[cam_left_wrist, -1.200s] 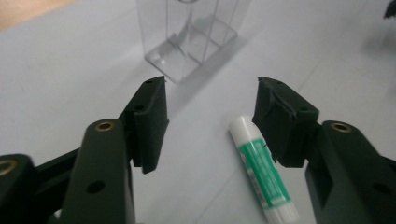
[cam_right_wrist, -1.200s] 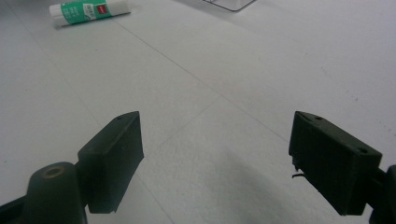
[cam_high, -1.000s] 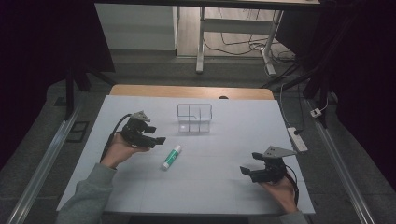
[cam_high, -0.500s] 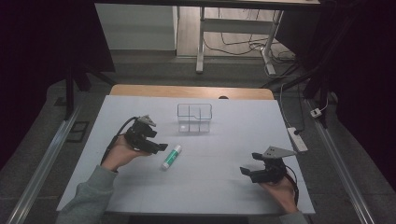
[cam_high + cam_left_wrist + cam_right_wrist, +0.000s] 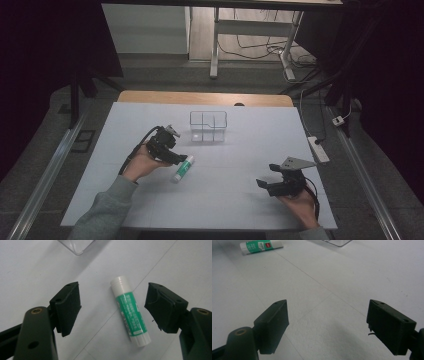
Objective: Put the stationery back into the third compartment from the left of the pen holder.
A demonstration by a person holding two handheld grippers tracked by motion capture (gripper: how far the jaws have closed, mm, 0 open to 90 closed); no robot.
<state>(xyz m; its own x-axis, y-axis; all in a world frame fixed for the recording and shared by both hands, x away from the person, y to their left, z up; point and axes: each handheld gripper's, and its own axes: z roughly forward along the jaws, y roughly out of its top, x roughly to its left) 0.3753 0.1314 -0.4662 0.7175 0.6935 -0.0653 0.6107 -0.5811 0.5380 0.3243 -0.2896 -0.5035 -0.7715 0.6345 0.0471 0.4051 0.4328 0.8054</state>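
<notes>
Glue stick (image 5: 130,311): a green and white glue stick is seen lying flat on the white table. It lies between the two jaws of the left gripper, a bit nearer the right-hand jaw in the left gripper view. Neither jaw is seen touching it. Its white cap end points away from the gripper, toward the clear box.

Left gripper (image 5: 112,307): its jaws are spread wide, one on each side of the glue stick. It is held low over the table. In the high view the left gripper (image 5: 181,159) is seen at the upper end of the glue stick (image 5: 182,168).

Left hand (image 5: 142,164): it is wrapped around the left gripper. A grey sleeve is seen behind it.

Clear box (image 5: 208,126): a small see-through box with inner walls is set just past the left gripper, a bit to its right. Only a corner of it (image 5: 76,245) is seen in the left gripper view.

Right gripper (image 5: 327,325): its jaws are spread wide, with bare table between them. The glue stick (image 5: 261,246) is seen well ahead of it, to its left. In the high view the right gripper (image 5: 266,184) is well apart from the left one.

Right hand (image 5: 298,202): it is held around the right gripper, near the table's near edge.

Table (image 5: 240,165): a white top with thin lines across it.
</notes>
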